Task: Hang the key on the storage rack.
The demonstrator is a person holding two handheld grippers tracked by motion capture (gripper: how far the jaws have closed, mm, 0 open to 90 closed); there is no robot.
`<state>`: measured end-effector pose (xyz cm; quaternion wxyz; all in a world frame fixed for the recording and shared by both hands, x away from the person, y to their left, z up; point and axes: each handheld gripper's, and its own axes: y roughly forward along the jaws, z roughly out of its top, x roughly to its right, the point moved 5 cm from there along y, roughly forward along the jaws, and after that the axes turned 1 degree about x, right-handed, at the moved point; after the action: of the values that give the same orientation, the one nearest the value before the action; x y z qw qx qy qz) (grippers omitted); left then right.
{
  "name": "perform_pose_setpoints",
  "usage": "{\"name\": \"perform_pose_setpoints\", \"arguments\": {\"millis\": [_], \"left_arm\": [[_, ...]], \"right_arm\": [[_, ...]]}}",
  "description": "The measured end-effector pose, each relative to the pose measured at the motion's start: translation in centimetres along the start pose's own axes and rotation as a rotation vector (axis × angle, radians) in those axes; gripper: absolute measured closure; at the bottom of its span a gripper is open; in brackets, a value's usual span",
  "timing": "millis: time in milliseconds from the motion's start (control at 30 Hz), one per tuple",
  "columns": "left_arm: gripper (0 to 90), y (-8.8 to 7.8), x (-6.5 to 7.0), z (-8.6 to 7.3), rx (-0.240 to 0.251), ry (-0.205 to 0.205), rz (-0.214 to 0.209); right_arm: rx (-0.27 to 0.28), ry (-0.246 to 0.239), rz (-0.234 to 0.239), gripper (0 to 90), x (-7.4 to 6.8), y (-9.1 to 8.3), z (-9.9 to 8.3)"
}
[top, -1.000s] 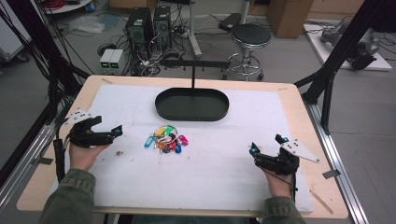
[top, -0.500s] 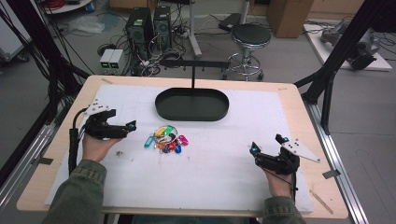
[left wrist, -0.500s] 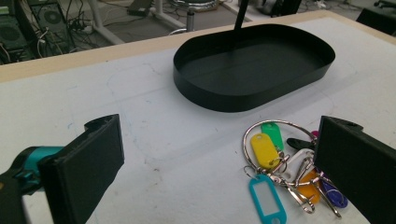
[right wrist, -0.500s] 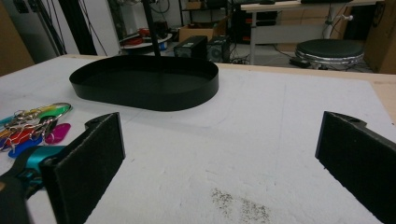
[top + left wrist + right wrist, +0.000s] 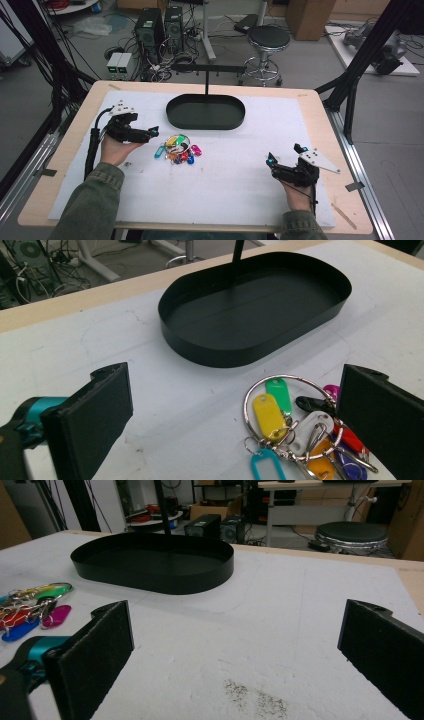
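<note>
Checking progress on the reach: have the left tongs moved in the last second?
Yes. The left tongs moved rightward toward the key bunch, nearer the black tray.

- A lab or workshop room.
- Desktop computer towers and tangled cables on the grey floor beyond the tabletop's far edge.
- A black stool, cardboard boxes.
</note>
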<state>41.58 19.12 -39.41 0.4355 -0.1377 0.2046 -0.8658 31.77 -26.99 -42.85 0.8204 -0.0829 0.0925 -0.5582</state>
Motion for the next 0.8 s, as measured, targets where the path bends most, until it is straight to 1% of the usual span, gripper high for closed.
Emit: {"name": "perform_pose_setpoints", "arguments": {"millis": [33, 67, 100, 167, 267, 400, 467, 533, 600, 767, 800], "left_arm": [[2.3, 0.0, 0.0, 0.0, 0.0, 0.0, 0.0], [2.3, 0.4, 0.0, 0.2, -0.012, 0.004, -0.001], [2.3, 0.6, 0.0, 0.3, -0.024, 0.01, -0.004], [2.3, 0.9, 0.1, 0.3, -0.037, 0.009, -0.002], [2.3, 1.3, 0.2, 0.5, -0.047, 0.014, -0.005], [2.3, 1.9, 0.6, 0.8, -0.069, 0.02, -0.03], [2.3, 2.4, 1.0, 1.0, -0.086, 0.021, -0.051], [2.3, 2.6, 1.0, 1.1, -0.093, 0.026, -0.054], [2.3, 3.0, 1.3, 1.5, -0.113, 0.042, -0.057], [2.3, 3.7, 1.6, 2.0, -0.133, 0.06, -0.059], [2.4, 4.0, 1.8, 2.0, -0.151, 0.068, -0.056]], "right_arm": [[0.0, -0.001, -0.001, 0.3, 0.0, 0.0, 0.0], [-0.001, 0.005, -0.001, 0.3, 0.0, 0.0, 0.0], [0.001, 0.002, -0.001, 0.3, 0.0, 0.0, 0.0], [0.001, 0.005, -0.003, 0.3, 0.1, -0.1, 0.1], [0.005, 0.007, -0.005, 0.3, 0.1, -0.2, 0.1], [0.002, 0.009, -0.007, 0.3, 0.1, -0.2, 0.1], [0.0, -0.001, -0.007, 0.3, 0.1, -0.1, 0.0], [-0.004, -0.007, -0.004, 0.3, 0.0, 0.0, 0.0], [-0.007, -0.004, -0.001, 0.3, -0.1, 0.0, 0.0], [-0.005, -0.006, -0.003, 0.3, 0.0, -0.1, 0.0], [-0.006, -0.001, -0.003, 0.3, 0.0, -0.1, 0.0]]}}
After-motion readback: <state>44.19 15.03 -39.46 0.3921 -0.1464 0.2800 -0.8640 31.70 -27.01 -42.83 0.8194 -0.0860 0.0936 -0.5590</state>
